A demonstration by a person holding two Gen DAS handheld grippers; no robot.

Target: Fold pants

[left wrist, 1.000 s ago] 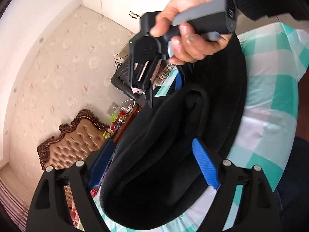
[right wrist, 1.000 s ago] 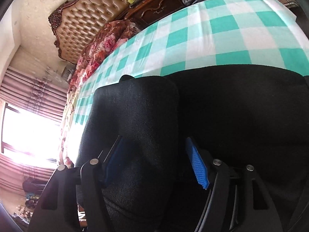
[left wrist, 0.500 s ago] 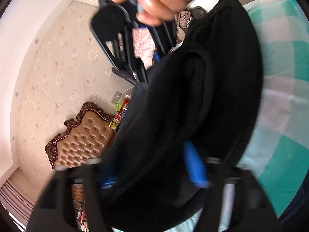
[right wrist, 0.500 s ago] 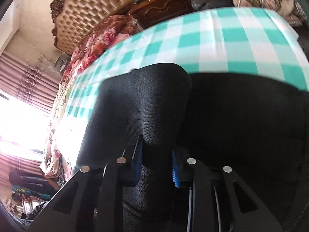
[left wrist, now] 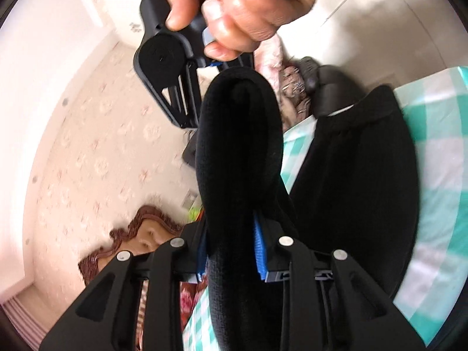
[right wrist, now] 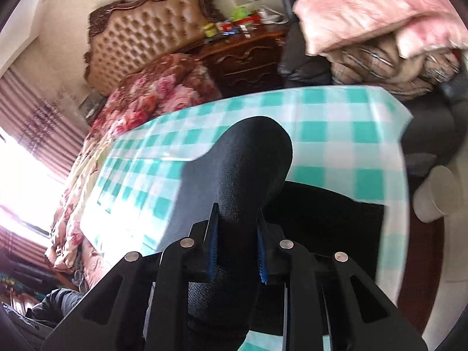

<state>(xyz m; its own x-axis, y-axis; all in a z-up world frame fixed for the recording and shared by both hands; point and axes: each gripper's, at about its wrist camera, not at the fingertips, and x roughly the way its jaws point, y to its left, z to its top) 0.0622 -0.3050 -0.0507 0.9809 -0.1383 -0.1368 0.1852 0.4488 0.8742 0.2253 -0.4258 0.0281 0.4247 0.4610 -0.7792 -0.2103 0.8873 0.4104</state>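
Note:
The black pants (left wrist: 359, 175) lie partly on the green-and-white checked tablecloth (left wrist: 433, 152). My left gripper (left wrist: 231, 248) is shut on a thick fold of the pants and holds it up off the table. My right gripper (right wrist: 237, 251) is shut on another bunched fold of the pants (right wrist: 251, 169), lifted above the tablecloth (right wrist: 336, 134). In the left wrist view the right gripper (left wrist: 175, 87) shows at the top, held by a hand, beside the raised fold. The rest of the pants hangs and lies dark below both grippers.
A bed with a floral quilt (right wrist: 152, 96) and tufted headboard (right wrist: 146, 32) stands beyond the table. A dark wooden nightstand (right wrist: 245, 58) holds small items. Pink pillows and folded blankets (right wrist: 380, 29) pile at the back right. A white bucket (right wrist: 435, 193) stands on the floor at right.
Both grippers have closed on folds of the pants and lifted them off the table. The right gripper rose higher, showing more of the tablecloth and room.

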